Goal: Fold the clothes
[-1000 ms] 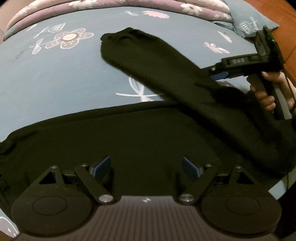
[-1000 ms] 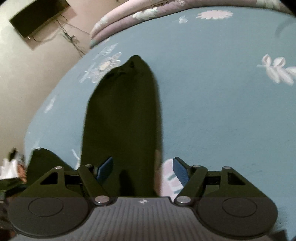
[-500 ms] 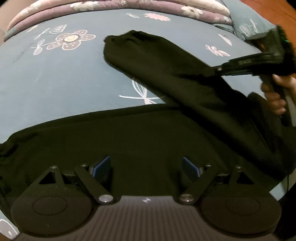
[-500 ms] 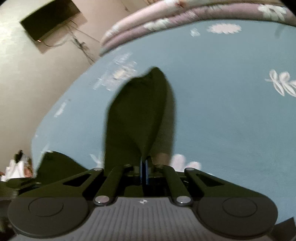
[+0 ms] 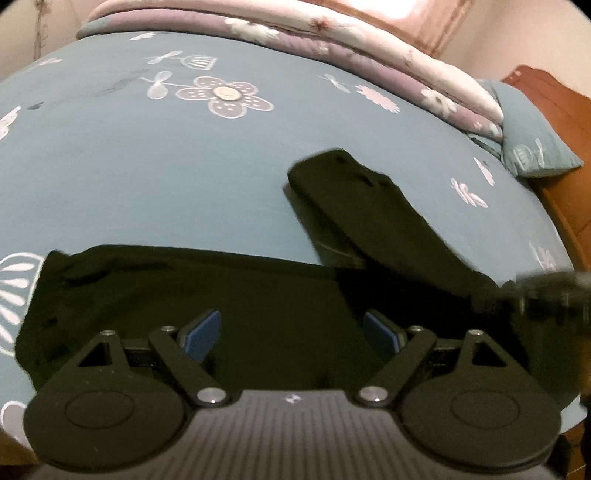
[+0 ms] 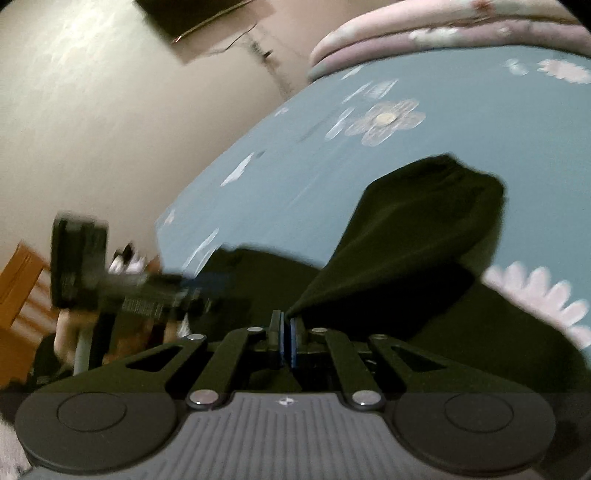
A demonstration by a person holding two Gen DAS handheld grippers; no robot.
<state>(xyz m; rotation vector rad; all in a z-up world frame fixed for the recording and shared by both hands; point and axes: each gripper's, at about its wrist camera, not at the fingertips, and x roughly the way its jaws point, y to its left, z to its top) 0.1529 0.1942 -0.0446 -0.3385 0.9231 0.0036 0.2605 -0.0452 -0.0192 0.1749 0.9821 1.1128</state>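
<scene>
Left wrist view: the left tool [image 5: 291, 332] is sitting at the bottom centre of the frame w/ its blue-padded fingers [image 5: 203, 334] spread wide apart, nothing pinched btwn them. Right under and past the pads the black knit garment [image 5: 229, 295] is lying flat across the lower half of the frame on the blue floral bedsheet [image 5: 147, 177]. From the garment's right side a black sleeve [image 5: 373, 210] is rising diagonally toward the centre right, its cuff end hanging just above the sheet and throwing a shadow below it. At the right edge, mid-height, a dark blurred shape is showing where the sleeve ends; too smeared to tell details. A folded pink and mauve floral quilt [image 5: 332, 33] is running along the top, and a blue-grey pillow [image 5: 532, 144] is lying at the upper right next to a reddish wooden bed frame [image 5: 561, 110].

Right wrist view: the right tool [image 6: 286, 332] is at the bottom centre, its pads pressed together on a pinch of the sleeve [image 6: 417, 236]; the fabric is fanning out from the pads up to the right, w/ the cuff at centre right over the bedsheet [image 6: 480, 133]. The garment body [image 6: 498, 332] is spreading dark across the lower right and behind the tool. At the left, mid-height, the left tool [image 6: 195, 291] is showing blurred, a hand [image 6: 70, 332] gripping its handle. Beige wall [image 6: 92, 122] is filling the upper left, w/ a dark flat rectangle [image 6: 192, 11] mounted at the top edge. Quilt [image 6: 443, 33] is at the upper right.
</scene>
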